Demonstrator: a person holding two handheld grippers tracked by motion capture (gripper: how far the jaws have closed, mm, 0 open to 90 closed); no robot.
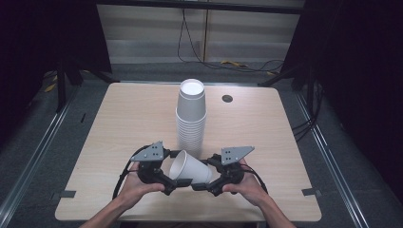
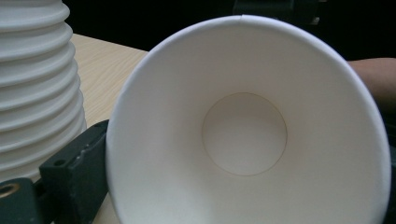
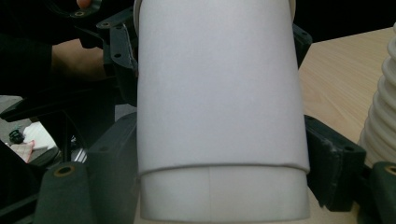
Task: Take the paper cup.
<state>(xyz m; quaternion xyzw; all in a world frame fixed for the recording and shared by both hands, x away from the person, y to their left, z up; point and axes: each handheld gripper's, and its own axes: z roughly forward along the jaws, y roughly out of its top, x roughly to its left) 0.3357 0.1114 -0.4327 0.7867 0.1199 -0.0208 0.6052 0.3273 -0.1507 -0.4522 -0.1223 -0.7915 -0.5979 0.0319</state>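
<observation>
A single white paper cup (image 1: 190,170) lies on its side just above the near middle of the counter (image 1: 123,118), held between the two hand-held grippers. Its open mouth faces the person's left and slightly away, its narrow base points right.

In the right gripper view the cup's outer wall (image 3: 219,98) sits between the two black jaws, one pad pressing each side near the base, so the right hand-held gripper (image 1: 209,183) is closed onto the cup. In the left gripper view the camera looks straight into the cup's mouth (image 2: 245,135), with the round bottom visible inside. One black jaw stands against the rim at the lower left; the other jaw is hidden behind the cup, so I cannot tell how far the left hand-held gripper (image 1: 172,183) is open or whether it actually grips the rim.

Just behind the held cup, a tall stack of white paper cups (image 1: 191,114) stands upright at the counter's middle, its ribbed rims showing at the edge of both gripper views. A small dark round grommet (image 1: 227,99) is set into the counter toward the far right.
</observation>
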